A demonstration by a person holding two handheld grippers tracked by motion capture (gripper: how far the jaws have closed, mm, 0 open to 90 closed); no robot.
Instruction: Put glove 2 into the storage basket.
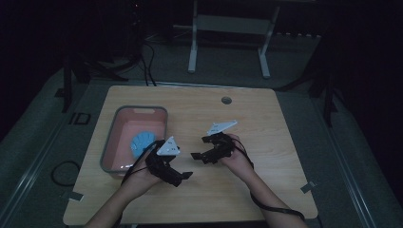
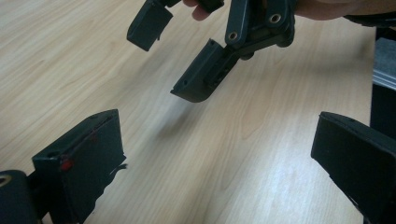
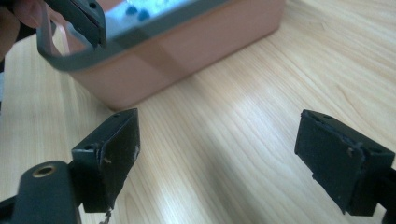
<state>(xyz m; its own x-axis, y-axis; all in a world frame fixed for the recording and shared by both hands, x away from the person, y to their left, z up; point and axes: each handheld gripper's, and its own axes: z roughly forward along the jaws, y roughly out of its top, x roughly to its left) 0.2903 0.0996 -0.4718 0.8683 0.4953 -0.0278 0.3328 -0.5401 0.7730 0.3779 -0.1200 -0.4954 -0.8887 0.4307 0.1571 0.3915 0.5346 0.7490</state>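
High view: a pink bin [image 1: 110,145] with a grey rim sits on the left part of the wooden table [image 1: 266,118], holding a blue ridged disc [image 1: 141,142] near its right wall. Just right of the bin, the left gripper [image 1: 183,175] is held low over the table, jaws pointing right and spread wide with nothing between them. Facing it, near but apart, the right gripper [image 1: 196,156] points left, jaws likewise wide apart and empty. Both forearms enter from the bottom edge. Right gripper view shows the bin [image 3: 187,46] beyond its spread jaws.
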